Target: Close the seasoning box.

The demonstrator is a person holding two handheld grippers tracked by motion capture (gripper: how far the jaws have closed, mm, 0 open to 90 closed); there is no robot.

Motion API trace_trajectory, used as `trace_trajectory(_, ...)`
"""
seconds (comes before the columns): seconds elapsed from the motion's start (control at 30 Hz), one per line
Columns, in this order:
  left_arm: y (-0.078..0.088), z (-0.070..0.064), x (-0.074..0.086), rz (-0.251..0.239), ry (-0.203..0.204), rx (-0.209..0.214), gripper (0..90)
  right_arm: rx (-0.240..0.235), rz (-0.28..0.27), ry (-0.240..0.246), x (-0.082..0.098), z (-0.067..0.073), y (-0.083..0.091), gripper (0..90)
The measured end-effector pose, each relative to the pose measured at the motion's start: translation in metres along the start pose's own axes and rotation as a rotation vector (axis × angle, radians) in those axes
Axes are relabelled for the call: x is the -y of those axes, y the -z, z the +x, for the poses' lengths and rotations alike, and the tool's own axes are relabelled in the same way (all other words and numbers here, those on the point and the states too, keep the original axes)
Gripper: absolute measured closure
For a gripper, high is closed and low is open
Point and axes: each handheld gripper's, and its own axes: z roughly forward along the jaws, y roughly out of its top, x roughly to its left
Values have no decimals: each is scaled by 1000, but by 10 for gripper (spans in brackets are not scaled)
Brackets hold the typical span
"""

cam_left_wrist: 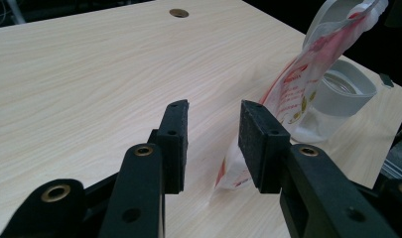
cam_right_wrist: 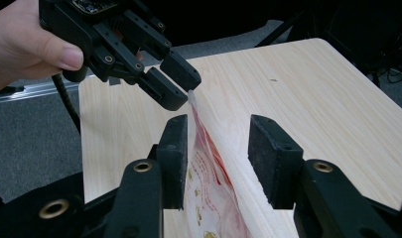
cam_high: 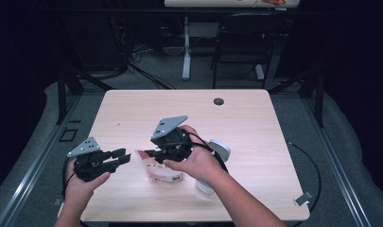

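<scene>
A clear plastic pouch (cam_high: 158, 170) with red print stands on edge on the wooden table (cam_high: 246, 118), leaning between the two grippers. My right gripper (cam_high: 149, 153) is open, and the pouch (cam_right_wrist: 208, 183) runs up between its pads, close against the left one without being pinched. My left gripper (cam_high: 124, 157) is open too. In the left gripper view the pouch (cam_left_wrist: 293, 94) rises just outside the right pad (cam_left_wrist: 260, 144), with nothing between the jaws. In the right gripper view the left gripper (cam_right_wrist: 181, 87) sits at the pouch's top corner.
A white round container (cam_high: 220, 150) lies on the table just behind the right hand, seen past the pouch as the container (cam_left_wrist: 345, 89). A cable hole (cam_high: 219, 101) is near the far edge. A chair (cam_high: 246, 42) stands beyond the table.
</scene>
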Motion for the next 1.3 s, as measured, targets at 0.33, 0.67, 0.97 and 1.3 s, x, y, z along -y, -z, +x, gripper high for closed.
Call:
trace_trajectory(0.33,0,5,2,2,12,-8,618,-5,53,9,-2,0,-8,626)
trace_trajectory(0.67,1,8,5,3,20,-16,615,-3,74,27,-1,-2,-14,652)
trace_trajectory(0.97,0,10,6,8,26,-20,616,3,88,47,-2,-5,-22,635)
trace_trajectory(1.3,0,12,7,9,28,-21,617,-36,147,14,-4,-4,-35,678)
